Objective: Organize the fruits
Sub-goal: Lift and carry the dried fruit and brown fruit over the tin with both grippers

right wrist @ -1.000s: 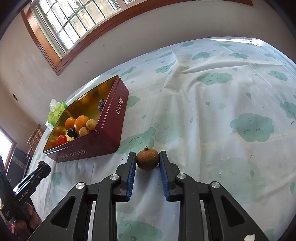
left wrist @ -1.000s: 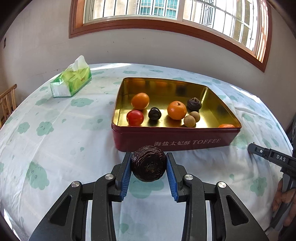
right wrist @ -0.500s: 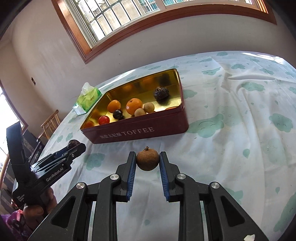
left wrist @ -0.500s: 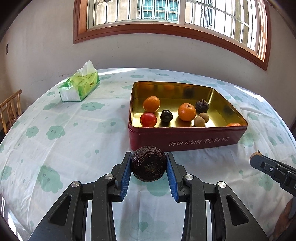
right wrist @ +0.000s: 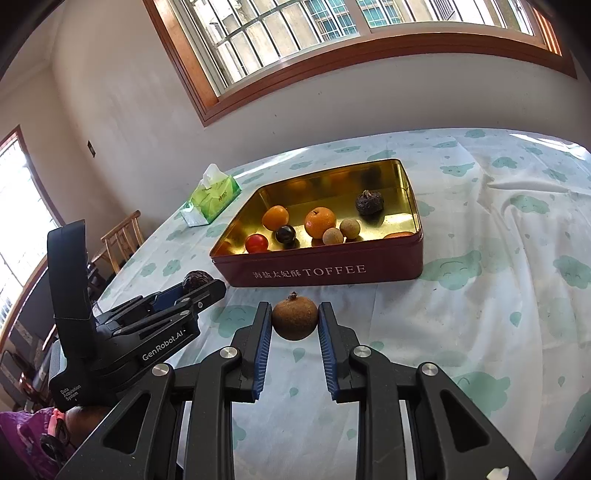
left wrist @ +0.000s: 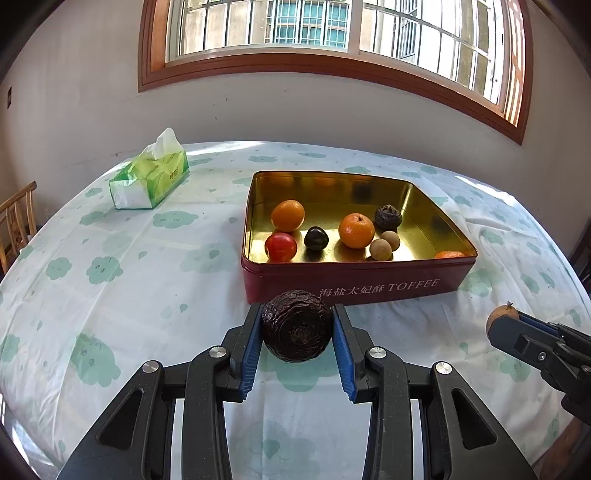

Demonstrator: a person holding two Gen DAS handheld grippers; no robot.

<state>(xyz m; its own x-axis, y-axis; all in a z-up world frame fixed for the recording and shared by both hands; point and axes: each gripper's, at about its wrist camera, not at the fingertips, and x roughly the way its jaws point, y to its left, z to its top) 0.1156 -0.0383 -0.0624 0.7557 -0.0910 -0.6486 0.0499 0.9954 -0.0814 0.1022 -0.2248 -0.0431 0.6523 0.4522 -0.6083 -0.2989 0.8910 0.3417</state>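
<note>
- While both tools hang over the cloud-print tablecloth, the left gripper sits at the lower centre of its own view, its blue pads clamped on a dark wrinkled fruit held clear of the cloth.
- In the right wrist view, the right gripper at lower centre is likewise pressed tight on a small brown round fruit with a short stem on top.
- Just above both held fruits in each frame stands the red toffee tin, open, with a gold inside, its near wall facing the cameras.
- Inside the tin lie two oranges, a red fruit, a dark glossy fruit, two small tan fruits touching each other, and another wrinkled dark fruit toward the back right.
- An orange piece shows only partly behind the tin's near rim at the right corner.
- At the upper left of the cloth rests a green tissue pack, well apart from the tin.
- A wooden chair stands at the far left edge, and a barred window fills the top of the frame.
</note>
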